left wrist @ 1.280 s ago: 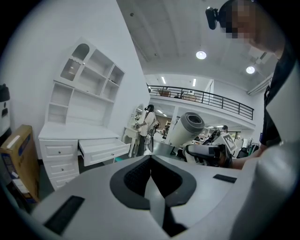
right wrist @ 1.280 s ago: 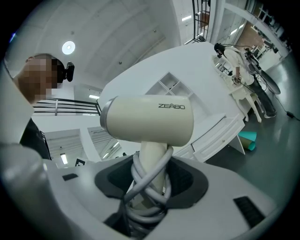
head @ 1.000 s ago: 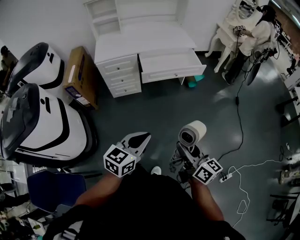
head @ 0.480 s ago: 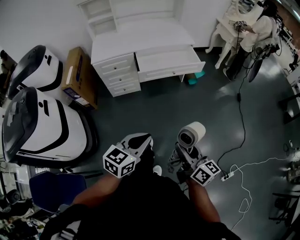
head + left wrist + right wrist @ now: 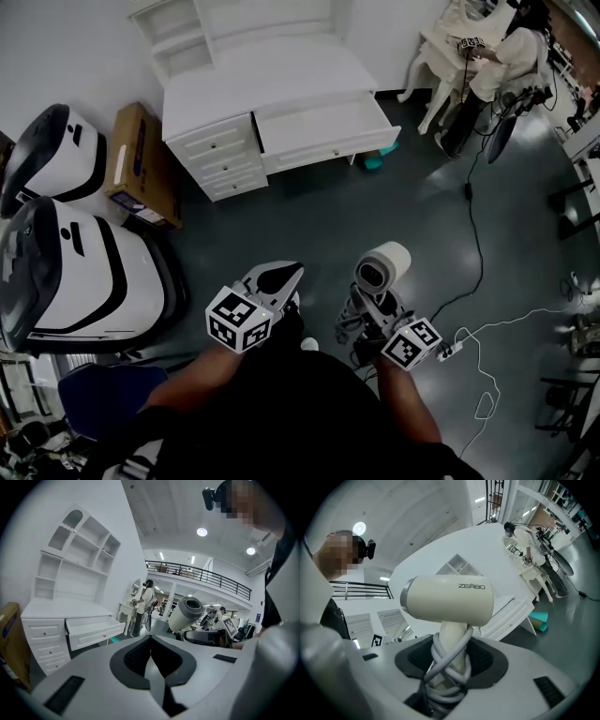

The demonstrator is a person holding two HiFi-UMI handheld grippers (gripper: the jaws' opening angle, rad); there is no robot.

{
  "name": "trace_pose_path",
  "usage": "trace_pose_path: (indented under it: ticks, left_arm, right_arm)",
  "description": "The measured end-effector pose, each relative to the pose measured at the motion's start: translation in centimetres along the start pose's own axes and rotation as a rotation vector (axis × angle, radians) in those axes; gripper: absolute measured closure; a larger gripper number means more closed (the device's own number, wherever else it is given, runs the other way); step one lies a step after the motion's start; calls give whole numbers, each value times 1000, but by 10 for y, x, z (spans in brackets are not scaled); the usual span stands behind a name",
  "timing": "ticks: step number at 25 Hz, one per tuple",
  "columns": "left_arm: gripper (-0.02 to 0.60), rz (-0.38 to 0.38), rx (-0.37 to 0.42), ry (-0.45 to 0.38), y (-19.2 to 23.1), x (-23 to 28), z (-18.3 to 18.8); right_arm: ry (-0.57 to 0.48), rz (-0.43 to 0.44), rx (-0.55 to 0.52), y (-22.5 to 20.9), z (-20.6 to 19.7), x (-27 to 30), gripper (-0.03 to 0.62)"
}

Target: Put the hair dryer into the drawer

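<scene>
Dryer (image 5: 382, 267) sits clamped by its cord-wrapped handle in the right gripper (image 5: 368, 307), well apart from the open drawer (image 5: 323, 127). Left gripper (image 5: 278, 277) is closed on nothing. Pickup looks done; carrying over and placing inside remain.

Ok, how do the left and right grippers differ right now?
The left gripper has its jaws together on nothing; the right gripper is clamped on the hair dryer, around its cord-wrapped handle. The left gripper view has a clear sight of the open drawer; the right gripper view is largely filled by the dryer's barrel. Both grippers are well short of that drawer.
</scene>
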State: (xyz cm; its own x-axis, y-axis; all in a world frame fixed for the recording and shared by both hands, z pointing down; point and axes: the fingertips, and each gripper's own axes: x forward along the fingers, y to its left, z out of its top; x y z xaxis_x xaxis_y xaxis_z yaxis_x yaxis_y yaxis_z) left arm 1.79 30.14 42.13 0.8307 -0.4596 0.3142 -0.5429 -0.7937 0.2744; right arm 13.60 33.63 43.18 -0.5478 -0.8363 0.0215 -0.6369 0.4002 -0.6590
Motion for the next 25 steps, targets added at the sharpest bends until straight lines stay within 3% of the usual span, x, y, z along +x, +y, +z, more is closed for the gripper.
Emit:
trace_pose_path:
  ticks: [11,25]
  left_arm:
    - [572,22,-14,-34,94,31,46]
    - [572,-10,0,-54,188,70,86]
  right_arm:
    - [53,23,-65,-18,47,101,378]
    - [-5,-9,-63,-53,92,195,378]
